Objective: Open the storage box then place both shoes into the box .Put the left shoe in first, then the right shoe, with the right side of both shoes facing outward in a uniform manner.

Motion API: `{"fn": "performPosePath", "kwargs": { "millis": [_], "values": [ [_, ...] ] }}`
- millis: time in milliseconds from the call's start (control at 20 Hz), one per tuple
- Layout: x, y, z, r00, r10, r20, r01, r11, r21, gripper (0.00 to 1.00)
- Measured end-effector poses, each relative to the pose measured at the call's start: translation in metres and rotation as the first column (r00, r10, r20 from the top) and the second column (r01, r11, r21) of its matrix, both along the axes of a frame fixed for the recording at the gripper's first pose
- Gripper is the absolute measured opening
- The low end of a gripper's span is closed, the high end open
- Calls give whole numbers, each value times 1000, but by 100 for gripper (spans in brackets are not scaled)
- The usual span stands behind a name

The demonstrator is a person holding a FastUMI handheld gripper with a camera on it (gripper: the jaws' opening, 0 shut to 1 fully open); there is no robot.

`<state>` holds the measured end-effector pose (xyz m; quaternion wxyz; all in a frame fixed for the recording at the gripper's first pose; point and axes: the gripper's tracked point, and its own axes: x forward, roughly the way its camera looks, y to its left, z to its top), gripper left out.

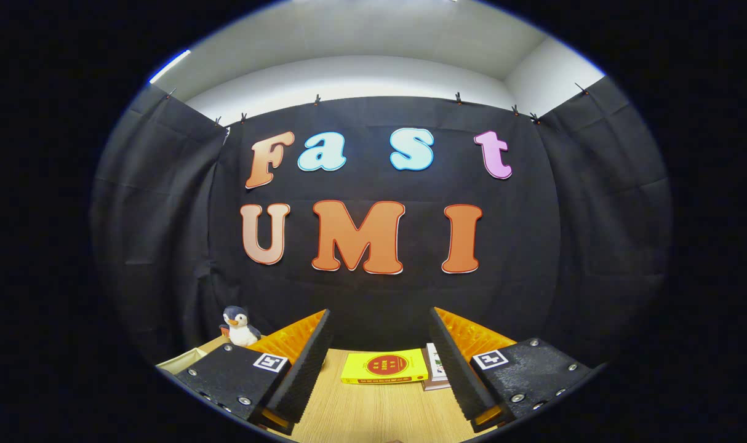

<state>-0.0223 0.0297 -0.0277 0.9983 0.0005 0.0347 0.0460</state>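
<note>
Raised level over a wooden tabletop (373, 412), facing the booth's black cloth wall. Spread wide apart and clamped on nothing: the gripper (379, 363), its 2 fingers framing a bare strip of wood.

Largest thing between the fingers and just beyond their tips: a yellow book (384, 367) lying flat, long axis running left to right across the line of the fingers. Touching its right edge, partly hidden behind the right finger: a second, paler book (436, 366). Far left, beyond the left finger, at the table's back edge: a small plush penguin (239, 326), upright, beak turned left.

Storage box and both shoes: whereabouts not to be told from here, so no bearing from the fingers, no long axis, no pointing direction to report. By this reading, opening step not yet begun; likely needed first, a tilt down or a turn to bring the box ahead of the open fingers.
</note>
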Motion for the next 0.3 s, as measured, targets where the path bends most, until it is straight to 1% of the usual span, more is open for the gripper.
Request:
{"fn": "performPosePath", "kwargs": {
  "millis": [300],
  "values": [
    [-1,6,4,999,43,4,-43,999,11,94]
  ]
}}
